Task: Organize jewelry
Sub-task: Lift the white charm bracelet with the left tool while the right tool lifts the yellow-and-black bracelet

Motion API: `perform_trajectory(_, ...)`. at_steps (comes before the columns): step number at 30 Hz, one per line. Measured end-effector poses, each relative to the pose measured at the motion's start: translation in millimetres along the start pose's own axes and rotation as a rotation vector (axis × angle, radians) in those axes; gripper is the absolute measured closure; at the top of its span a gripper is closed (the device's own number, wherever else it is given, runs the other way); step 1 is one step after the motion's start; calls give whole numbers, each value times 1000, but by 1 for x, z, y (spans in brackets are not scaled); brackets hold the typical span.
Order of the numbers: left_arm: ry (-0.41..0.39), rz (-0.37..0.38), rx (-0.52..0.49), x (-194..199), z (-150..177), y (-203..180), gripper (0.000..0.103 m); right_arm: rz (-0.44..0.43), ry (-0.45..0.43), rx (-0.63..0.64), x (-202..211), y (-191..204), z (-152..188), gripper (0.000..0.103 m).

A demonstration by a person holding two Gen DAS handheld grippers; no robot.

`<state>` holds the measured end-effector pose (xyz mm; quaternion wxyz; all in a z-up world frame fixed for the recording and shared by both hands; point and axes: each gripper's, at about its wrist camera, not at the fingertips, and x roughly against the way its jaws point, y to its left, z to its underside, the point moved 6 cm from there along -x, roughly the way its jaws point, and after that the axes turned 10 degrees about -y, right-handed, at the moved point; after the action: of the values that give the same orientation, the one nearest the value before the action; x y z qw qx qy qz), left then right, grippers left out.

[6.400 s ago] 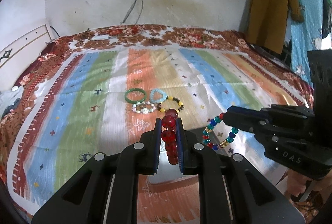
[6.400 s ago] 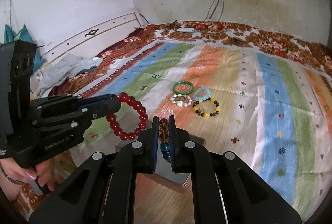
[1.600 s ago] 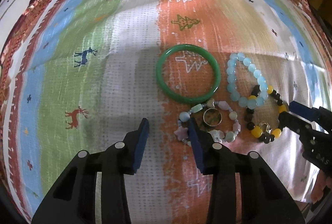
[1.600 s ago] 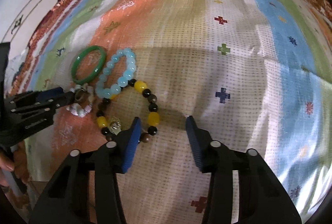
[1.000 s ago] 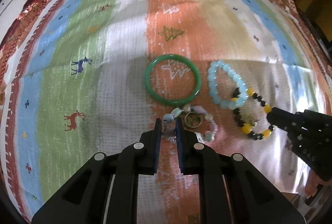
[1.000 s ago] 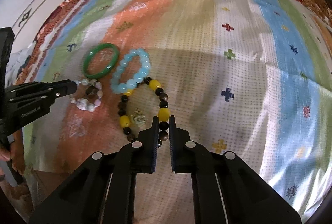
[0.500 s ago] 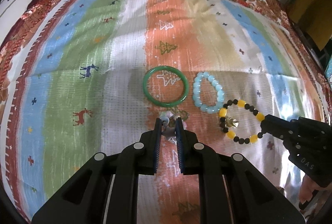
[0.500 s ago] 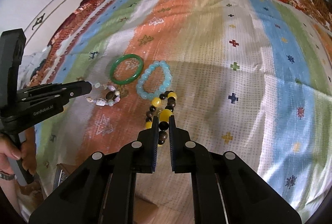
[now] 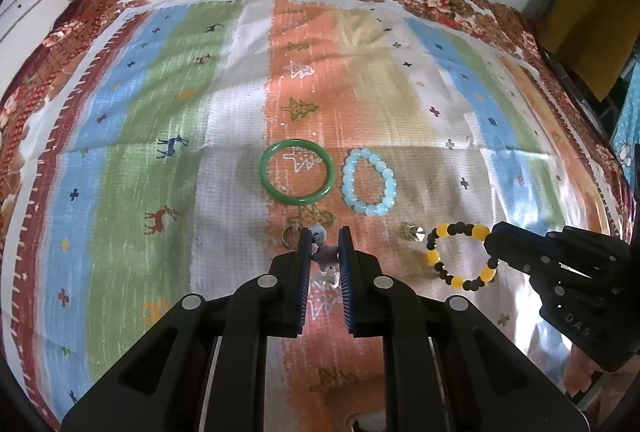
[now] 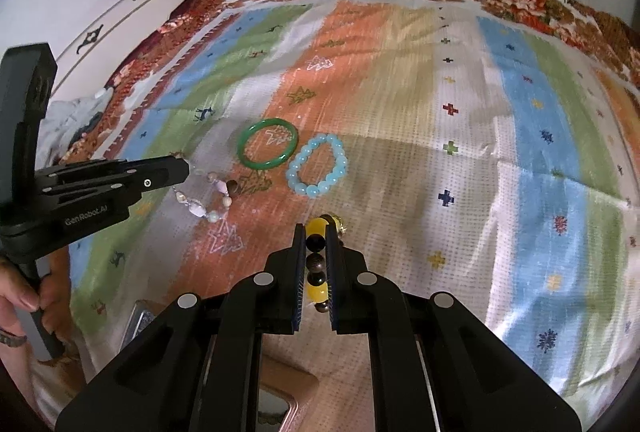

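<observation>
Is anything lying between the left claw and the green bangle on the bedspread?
Nothing on the cloth between them. But the left claw is already shut on the pastel charm bracelet, so it cannot take the green bangle until that is released.

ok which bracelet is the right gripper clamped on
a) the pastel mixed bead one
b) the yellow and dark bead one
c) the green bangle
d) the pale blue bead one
b: the right gripper is shut on the yellow and dark bead bracelet, whose beads sit between its fingers.
</observation>
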<state>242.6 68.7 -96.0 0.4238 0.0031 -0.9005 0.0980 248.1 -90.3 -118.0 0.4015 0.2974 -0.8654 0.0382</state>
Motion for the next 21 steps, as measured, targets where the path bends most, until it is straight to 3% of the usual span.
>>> perform_trajectory(13,-17,27,8,17,8,-14,90,23,-48,29,26,9,-3,93)
perform_trajectory(21,-66,-13,-32,38,11,-19,90,50,-105,97,49,21,-6,93)
